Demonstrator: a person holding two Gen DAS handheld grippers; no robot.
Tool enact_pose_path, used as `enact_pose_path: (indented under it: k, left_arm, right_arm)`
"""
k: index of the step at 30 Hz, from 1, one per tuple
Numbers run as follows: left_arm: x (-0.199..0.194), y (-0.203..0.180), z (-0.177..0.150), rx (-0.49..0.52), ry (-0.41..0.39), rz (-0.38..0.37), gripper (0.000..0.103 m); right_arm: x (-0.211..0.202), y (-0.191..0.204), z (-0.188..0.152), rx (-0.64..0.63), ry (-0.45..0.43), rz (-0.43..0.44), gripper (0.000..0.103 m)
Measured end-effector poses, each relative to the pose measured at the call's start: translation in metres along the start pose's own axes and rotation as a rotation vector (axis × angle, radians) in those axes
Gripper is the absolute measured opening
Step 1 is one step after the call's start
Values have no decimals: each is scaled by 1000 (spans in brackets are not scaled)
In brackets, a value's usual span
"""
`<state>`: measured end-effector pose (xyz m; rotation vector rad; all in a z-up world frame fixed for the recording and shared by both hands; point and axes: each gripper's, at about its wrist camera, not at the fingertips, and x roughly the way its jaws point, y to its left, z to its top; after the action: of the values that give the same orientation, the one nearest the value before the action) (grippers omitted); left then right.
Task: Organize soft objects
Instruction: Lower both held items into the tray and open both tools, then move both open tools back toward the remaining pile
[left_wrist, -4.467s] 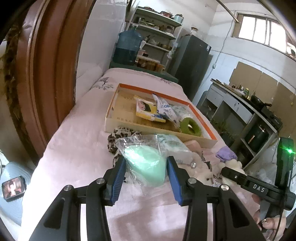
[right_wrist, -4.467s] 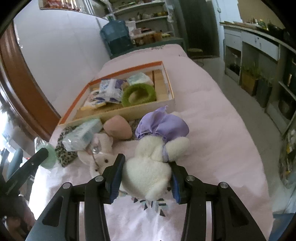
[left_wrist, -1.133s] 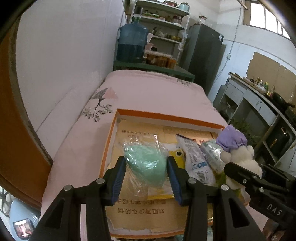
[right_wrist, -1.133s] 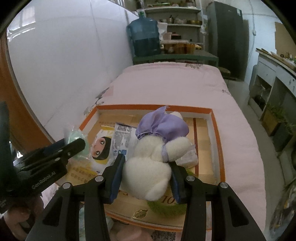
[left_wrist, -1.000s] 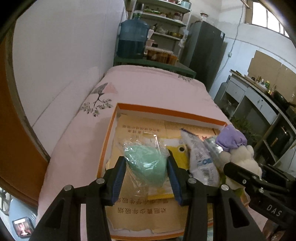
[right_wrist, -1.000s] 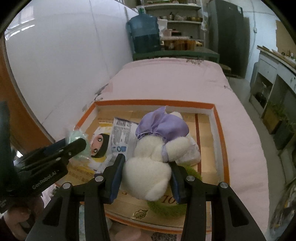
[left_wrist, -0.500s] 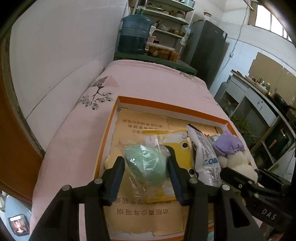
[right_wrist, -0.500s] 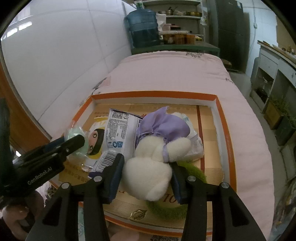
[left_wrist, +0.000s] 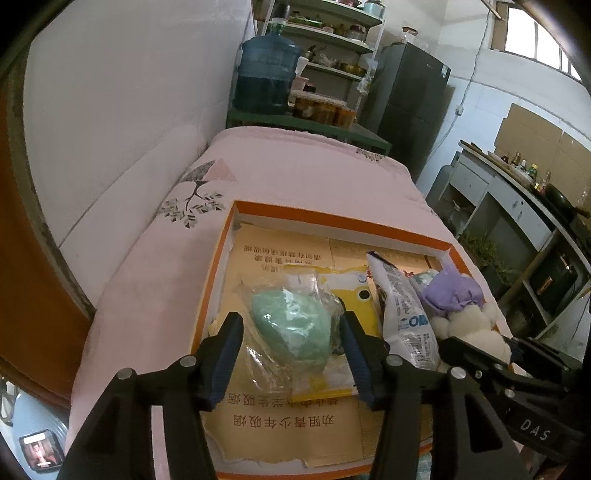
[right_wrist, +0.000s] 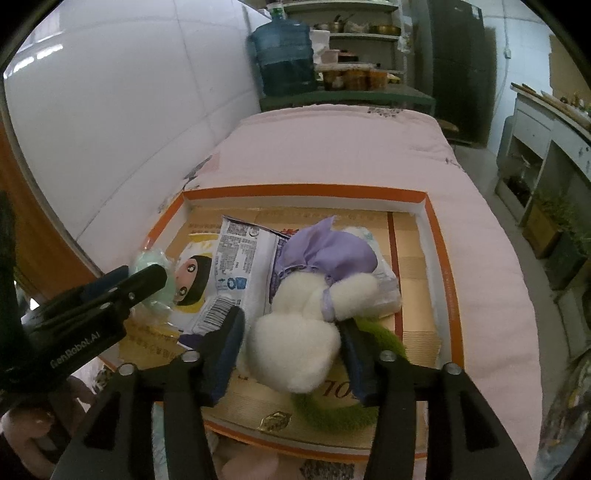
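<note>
While both of my grippers hang over the box, each one is letting go of a soft thing. My left gripper has its jaws opening, and the green sponge in its clear bag sits right between them on the floor of the box, close to the left edge. I can see a small gap by the left pad, so I think the sponge is free now; the right pad looks very close to the bag and I cannot tell if it is touching. The sponge's long side runs away from me, along the same line as the fingers. My right gripper is also opening, and the white stuffed toy with the purple hat lies between its jaws near the right edge of the box, partly on top of a green fuzzy ring and some packets. The toy's body points away from me, hat end far, round end near. Each thing is straight ahead of its own gripper, so I think pulling straight back and up will clear them both without a snag.
</note>
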<state>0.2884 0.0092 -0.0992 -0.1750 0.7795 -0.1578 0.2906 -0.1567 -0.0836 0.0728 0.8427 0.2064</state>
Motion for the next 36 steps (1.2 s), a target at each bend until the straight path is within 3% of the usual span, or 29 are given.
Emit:
enact_pose_path:
  k: [6,36]
  left_arm:
    - [-12,-3,2,5,-31,-7,62]
    - [-80,-6,-7,8,-105,-19,63]
  right_arm:
    - [-10,1,-1,-1,-13,-4,62]
    - [-78,16,-15,1,-87,-12,63]
